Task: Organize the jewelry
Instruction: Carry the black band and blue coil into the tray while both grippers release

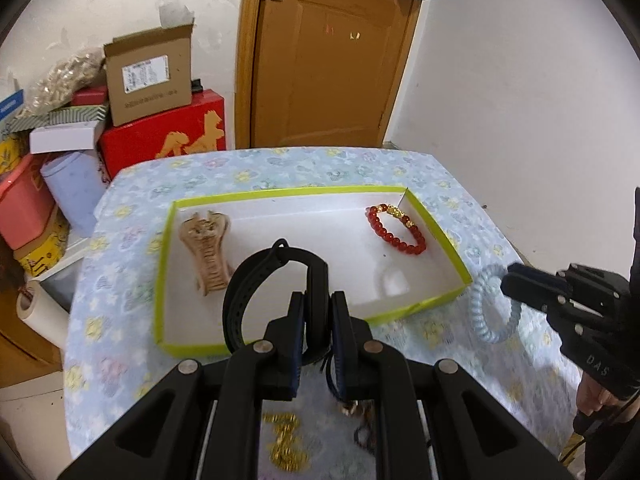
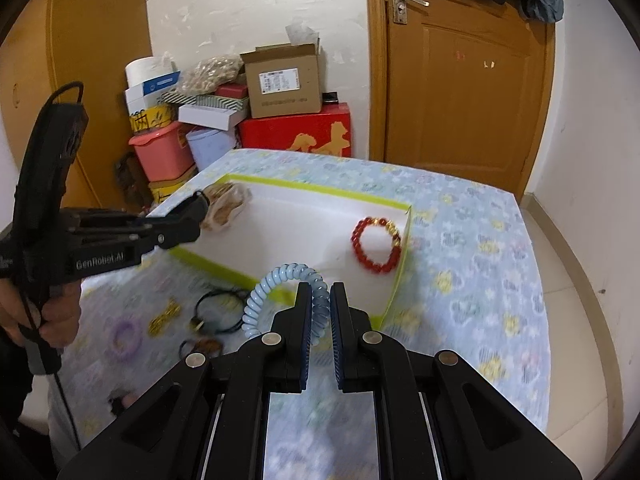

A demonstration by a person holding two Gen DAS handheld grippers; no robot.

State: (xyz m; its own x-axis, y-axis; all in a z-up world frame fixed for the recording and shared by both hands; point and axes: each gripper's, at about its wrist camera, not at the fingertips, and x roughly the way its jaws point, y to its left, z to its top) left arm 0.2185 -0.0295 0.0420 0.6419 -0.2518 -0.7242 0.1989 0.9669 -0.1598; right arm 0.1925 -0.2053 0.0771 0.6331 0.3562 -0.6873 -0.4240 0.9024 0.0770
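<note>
Left gripper (image 1: 317, 322) clamps black perforated rubber watch strap (image 1: 240, 292) over near edge of lime-rimmed white cardboard tray (image 1: 164, 240); right gripper (image 2: 321, 316) pinches pale-blue spiral coil bracelet (image 2: 272, 280), tray just ahead.

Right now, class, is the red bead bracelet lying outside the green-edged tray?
No, the red bead bracelet lies on the white floor inside the green-edged tray, near its far right corner.
</note>
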